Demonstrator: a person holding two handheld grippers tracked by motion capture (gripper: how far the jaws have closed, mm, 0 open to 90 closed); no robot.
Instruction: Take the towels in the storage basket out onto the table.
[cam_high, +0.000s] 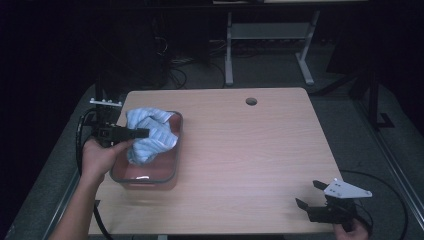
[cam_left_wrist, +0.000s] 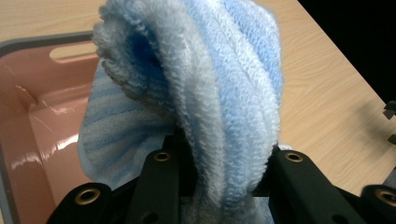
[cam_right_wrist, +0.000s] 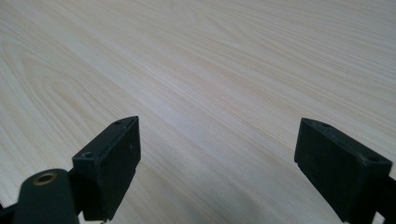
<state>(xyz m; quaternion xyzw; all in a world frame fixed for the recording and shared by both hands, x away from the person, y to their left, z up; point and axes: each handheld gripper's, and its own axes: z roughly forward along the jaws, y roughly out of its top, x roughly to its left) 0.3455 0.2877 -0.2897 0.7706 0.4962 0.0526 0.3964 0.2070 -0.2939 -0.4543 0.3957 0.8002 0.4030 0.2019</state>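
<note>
High view shows the left gripper pinching a blue towel over the near-left side of the bin, its jaws pressed into a thick fold. Most of the cloth hangs bunched above the bin, with part draped toward its far rim. The right gripper sits well to the right of the bin, low over the table, jaws spread wide and holding nothing.

The grip takes only one fold, so the loose bulk could slide out if the lift is quick. A trailing end could also catch the bin's rim and drag or tip the light bin along.

From the left gripper view, the towel covers the jaw tips, so how deep the bite goes is unclear. Whether its lower end rests on the bin floor is hard to tell. Beyond the table, the room is too dark to read.
</note>
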